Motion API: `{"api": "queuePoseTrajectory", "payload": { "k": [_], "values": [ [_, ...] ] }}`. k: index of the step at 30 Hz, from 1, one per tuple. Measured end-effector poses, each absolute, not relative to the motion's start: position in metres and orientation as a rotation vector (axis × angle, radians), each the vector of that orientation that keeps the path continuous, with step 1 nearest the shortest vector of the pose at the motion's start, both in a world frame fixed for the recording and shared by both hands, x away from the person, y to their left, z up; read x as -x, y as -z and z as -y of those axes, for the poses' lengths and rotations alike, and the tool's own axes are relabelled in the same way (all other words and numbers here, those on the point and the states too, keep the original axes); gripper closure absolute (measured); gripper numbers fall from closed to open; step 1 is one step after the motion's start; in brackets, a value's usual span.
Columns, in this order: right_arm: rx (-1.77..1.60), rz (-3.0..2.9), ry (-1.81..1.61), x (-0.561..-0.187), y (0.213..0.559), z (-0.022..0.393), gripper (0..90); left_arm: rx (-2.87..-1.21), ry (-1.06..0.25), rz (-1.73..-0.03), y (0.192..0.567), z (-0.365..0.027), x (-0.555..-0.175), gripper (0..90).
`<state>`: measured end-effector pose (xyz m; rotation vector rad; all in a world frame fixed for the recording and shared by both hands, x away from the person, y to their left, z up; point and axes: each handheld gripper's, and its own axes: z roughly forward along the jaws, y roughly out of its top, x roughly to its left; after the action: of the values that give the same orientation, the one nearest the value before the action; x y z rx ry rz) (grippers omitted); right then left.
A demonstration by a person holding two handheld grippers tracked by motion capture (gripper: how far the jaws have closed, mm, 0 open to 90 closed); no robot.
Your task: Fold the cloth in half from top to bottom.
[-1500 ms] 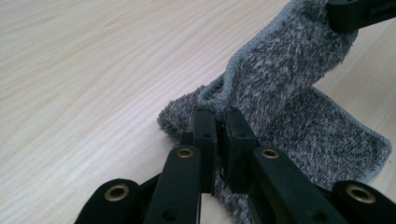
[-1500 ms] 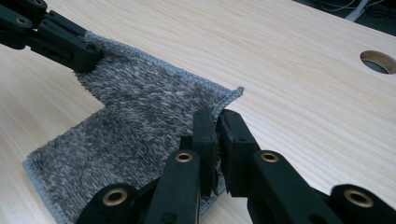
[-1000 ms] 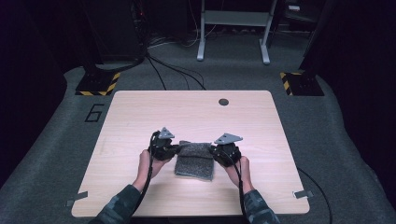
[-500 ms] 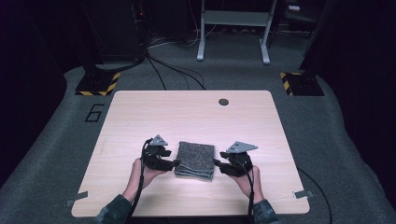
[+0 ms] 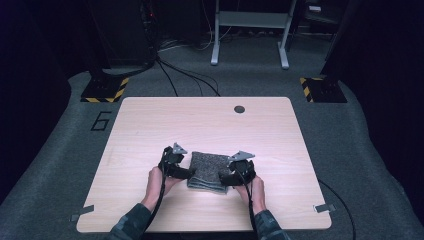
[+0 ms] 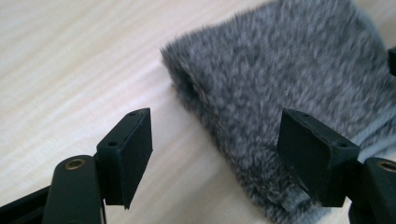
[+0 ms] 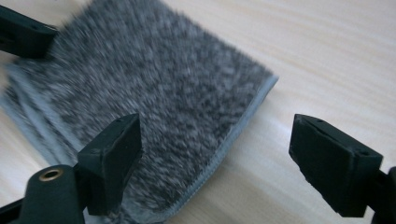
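Observation:
A folded grey fuzzy cloth [image 5: 209, 170] lies flat on the light wooden table [image 5: 210, 125], near its front middle. My left gripper [image 5: 187, 173] is at the cloth's left edge, open, its jaws spread wide around the folded edge of the cloth [image 6: 261, 107] without pinching it. At the cloth's right edge sits my right gripper [image 5: 226, 178], also open, with one jaw over the cloth [image 7: 154, 93] and the other over bare wood beside its hemmed border. The tip of the other gripper shows at the far side of the cloth in each gripper view.
A small dark round hole [image 5: 239, 109] marks the table's far edge. Hazard-striped stand bases [image 5: 104, 90] and cables lie on the grey carpet beyond the table. A metal frame [image 5: 250, 30] stands farther back.
Both grippers slid toward me along the cloth's sides, from its far corners to its near half, and now stand open. The cloth lies flat and folded.

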<state>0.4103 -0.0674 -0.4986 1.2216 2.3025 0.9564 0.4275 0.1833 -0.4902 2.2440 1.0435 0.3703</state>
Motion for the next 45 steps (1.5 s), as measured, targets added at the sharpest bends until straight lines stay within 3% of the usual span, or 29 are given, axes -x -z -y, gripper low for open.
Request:
{"api": "queuePoseTrajectory", "payload": {
  "k": [14, 18, 23, 30, 45],
  "values": [
    [-1.150, -2.365, -0.852, -0.408, 0.515, 0.067, 14.7, -2.278, -0.378, -1.014, 0.509, -0.182, -0.399, 25.9],
    [-1.173, -2.408, -0.933, -0.413, 0.508, 0.072, 14.9, -2.205, -0.360, -1.012, 0.494, -0.192, -0.408, 23.8],
    [-1.249, -2.290, -0.995, -0.431, 0.492, 0.079, 15.1, -2.149, -0.428, -1.069, 0.477, -0.197, -0.434, 23.1],
    [-1.304, -2.287, -0.808, -0.455, 0.509, 0.070, 14.8, -2.254, -0.444, -1.141, 0.501, -0.186, -0.462, 22.8],
    [-1.316, -2.247, -0.841, -0.449, 0.517, 0.075, 13.8, -2.235, -0.396, -1.165, 0.511, -0.188, -0.473, 19.4]
  ]
}}
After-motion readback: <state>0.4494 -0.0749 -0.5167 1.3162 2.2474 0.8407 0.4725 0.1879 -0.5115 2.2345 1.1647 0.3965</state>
